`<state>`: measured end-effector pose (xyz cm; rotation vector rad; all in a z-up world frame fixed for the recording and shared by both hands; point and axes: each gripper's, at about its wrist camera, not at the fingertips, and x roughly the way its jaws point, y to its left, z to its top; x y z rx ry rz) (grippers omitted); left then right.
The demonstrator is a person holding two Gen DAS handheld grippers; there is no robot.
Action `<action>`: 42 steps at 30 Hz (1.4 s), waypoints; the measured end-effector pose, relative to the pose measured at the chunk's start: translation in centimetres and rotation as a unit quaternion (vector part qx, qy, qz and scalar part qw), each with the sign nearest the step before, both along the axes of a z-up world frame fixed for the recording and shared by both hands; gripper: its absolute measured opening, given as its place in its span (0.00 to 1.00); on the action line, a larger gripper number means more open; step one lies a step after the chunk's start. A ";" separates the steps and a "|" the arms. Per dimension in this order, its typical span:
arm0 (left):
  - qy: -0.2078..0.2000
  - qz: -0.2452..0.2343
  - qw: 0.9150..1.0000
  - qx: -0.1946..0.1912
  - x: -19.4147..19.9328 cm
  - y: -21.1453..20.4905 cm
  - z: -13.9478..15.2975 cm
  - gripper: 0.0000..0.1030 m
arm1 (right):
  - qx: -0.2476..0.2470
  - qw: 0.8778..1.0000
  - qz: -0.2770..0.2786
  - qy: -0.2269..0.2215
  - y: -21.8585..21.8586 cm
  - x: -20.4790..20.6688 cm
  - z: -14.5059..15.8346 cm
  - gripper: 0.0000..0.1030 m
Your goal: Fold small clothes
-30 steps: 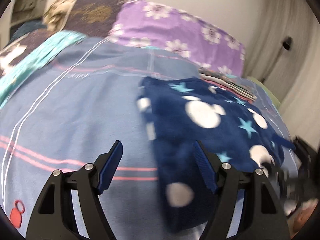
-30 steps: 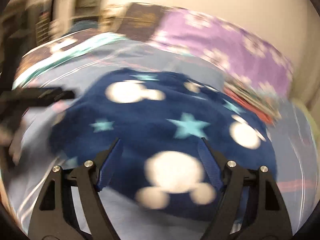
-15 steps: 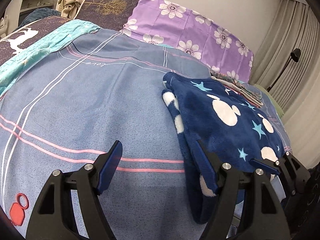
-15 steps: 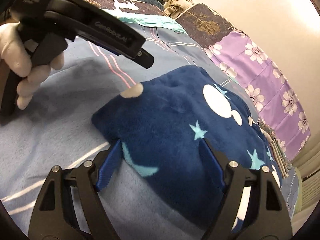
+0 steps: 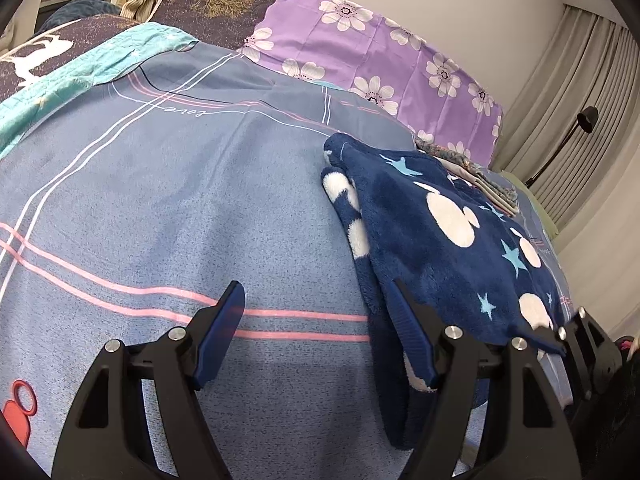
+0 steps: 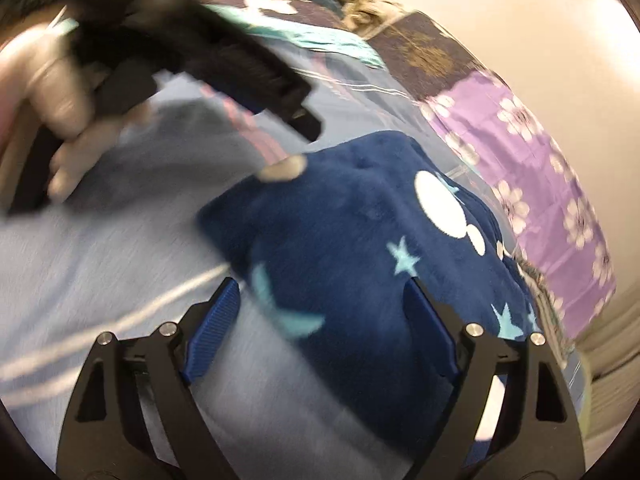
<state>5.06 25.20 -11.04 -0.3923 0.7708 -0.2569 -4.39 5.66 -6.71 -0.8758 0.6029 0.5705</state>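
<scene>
A navy fleece garment (image 5: pixel 452 248) with white mouse-head spots and pale blue stars lies folded on the bed (image 5: pixel 160 208), on a blue sheet with pink and white stripes. In the left wrist view it sits to the right of the sheet's middle, its layered edge turned toward the bare sheet. Behind it a small stack of folded clothes (image 5: pixel 480 178) rests just in front of a purple flowered pillow (image 5: pixel 372 52). A dark pillow (image 5: pixel 212 4) with a tree print stands beside the purple one, and a teal quilt (image 5: pixel 80 68) runs along the far left. Grey curtains (image 5: pixel 580 120) and a black lamp (image 5: pixel 586 118) fill the right edge.

The left hand-held gripper (image 5: pixel 316 312) is released, its jaws standing wide: the left blue pad hangs over bare sheet, the right one at the garment's near edge, without pinching it.

The right hand-held gripper (image 6: pixel 320 300) is also released, and its jaws have just been opening. The garment's near corner lies between them, but the pads do not press on it. This view is blurred. At its upper left the left hand-held gripper shows as a black body held by a gloved hand (image 6: pixel 60 96), above the sheet and just beside the garment's far corner
</scene>
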 end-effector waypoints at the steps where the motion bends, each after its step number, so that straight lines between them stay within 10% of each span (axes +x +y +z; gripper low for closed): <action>1: 0.002 0.000 1.000 -0.008 0.1 0.2 -0.2 0.72 | -0.012 1.000 0.006 -0.010 -0.1 -0.5 -0.2 0.83; 16: -0.006 -0.054 0.985 -0.163 4.4 1.4 1.7 0.74 | -0.036 0.991 -0.002 -0.126 4.1 1.0 -1.7 0.67; 22: 0.086 -0.095 0.980 -0.150 11.6 -2.2 -1.1 0.75 | -0.030 0.993 -0.002 -0.113 4.0 1.7 -1.6 0.54; 26: 0.102 -0.102 0.975 -0.171 13.7 -3.4 -2.2 0.47 | -0.020 0.994 -0.011 -0.107 3.8 2.1 -1.4 0.35; 32: 0.078 -0.085 0.978 -0.176 13.3 -4.1 0.8 0.29 | 0.119 0.991 -0.047 -0.023 0.0 4.4 2.6 0.27; 42: -0.004 -0.148 0.983 -0.107 13.3 -12.8 11.9 0.29 | 0.325 0.939 -0.113 0.017 -9.8 5.6 10.9 0.23</action>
